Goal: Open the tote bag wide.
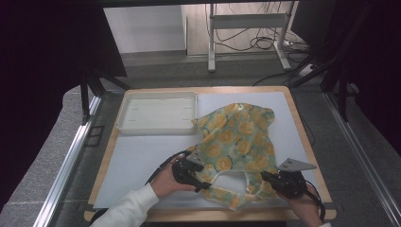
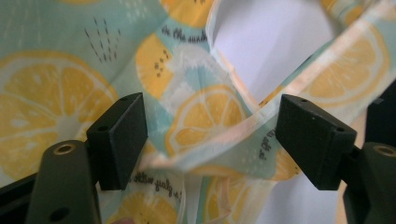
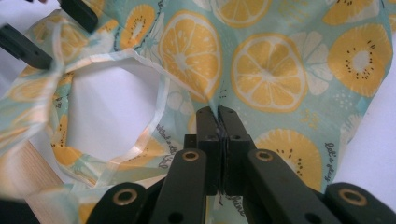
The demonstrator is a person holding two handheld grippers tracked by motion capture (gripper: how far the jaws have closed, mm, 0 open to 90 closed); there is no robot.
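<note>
A wooden-edged table stood on grey carpet; beyond it, a pale wall; a metal desk frame over tangled cables.

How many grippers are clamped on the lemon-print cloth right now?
1. The right gripper pinches the cloth at its near right; the left gripper stands open around the near-left strap.

mint bag, yellow citrus print
</note>
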